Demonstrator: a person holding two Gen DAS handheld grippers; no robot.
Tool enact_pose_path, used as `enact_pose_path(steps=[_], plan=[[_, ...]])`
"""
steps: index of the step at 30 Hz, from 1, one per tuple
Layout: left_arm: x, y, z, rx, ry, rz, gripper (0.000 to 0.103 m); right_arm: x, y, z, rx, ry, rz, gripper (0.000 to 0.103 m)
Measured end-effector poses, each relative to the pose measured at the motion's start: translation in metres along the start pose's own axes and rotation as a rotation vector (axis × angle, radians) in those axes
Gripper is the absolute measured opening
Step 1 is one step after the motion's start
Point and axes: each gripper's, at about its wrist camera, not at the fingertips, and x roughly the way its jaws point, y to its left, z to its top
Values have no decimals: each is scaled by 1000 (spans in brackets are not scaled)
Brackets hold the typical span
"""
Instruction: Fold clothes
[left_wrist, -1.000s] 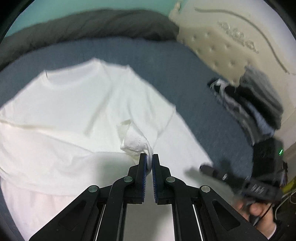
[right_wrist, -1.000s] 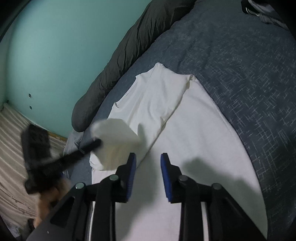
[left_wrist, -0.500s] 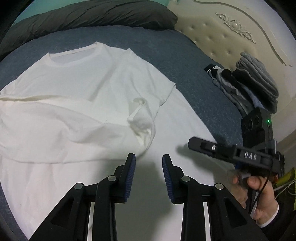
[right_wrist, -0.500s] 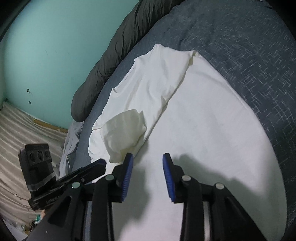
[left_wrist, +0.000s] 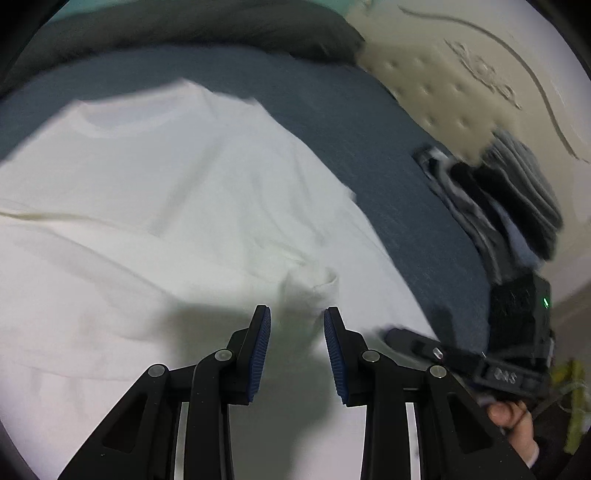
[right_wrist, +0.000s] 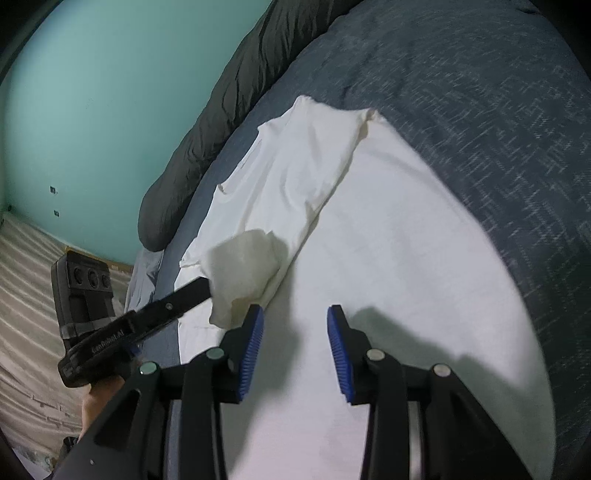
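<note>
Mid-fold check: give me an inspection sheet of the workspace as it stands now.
Surface: blue bedspread.
Job's things: white T-shirt spread flat, one sleeve folded in over the body.
Clutter: pile of dark clothes near the headboard; dark duvet rolled along the bed's edge.
Grippers: left gripper and right gripper, jaws apart, empty.
Cables: yellowish tangle, unclear.
Surroundings: teal wall.

White T-shirt (left_wrist: 155, 206) lies on the bed, one sleeve folded inward.
</note>
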Motion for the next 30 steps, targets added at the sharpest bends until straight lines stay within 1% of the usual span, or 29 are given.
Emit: enact_pose_path(steps=[3, 6, 8, 9, 10, 13, 14, 15, 18, 24, 30], plan=[[8, -14, -12, 47, 49, -31, 33, -6, -5, 2, 16, -13, 1, 36], [-4, -12, -20, 51, 33, -21, 33, -6, -5, 5, 26, -17, 5, 36], [-19, -2, -23, 37, 7, 9, 34, -7, -5, 6, 33, -20, 8, 36], [-24, 5, -24, 33, -2, 32, 36, -7, -5, 7, 36, -21, 10, 36], [-29, 13, -25, 30, -10, 56, 40, -7, -5, 8, 40, -23, 11, 38], [-47, 42, -26, -11, -36, 108, 41, -1, -4, 11, 58, -7, 30, 48], [-52, 52, -26, -28, -45, 117, 41, 3, -3, 12, 64, 2, 41, 49], [-58, 62, -27, -44, -55, 125, 41, 8, -1, 15, 57, 9, 50, 49], [-70, 87, -33, -78, -70, 164, 41, 18, 6, 20, 13, 18, 32, 49], [-96, 142, -57, -170, -90, 229, 41, 36, 10, 31, 0, 59, 10, 50], [-112, 187, -74, -221, -92, 301, 41, 68, 23, 38, -57, 100, -66, 50]])
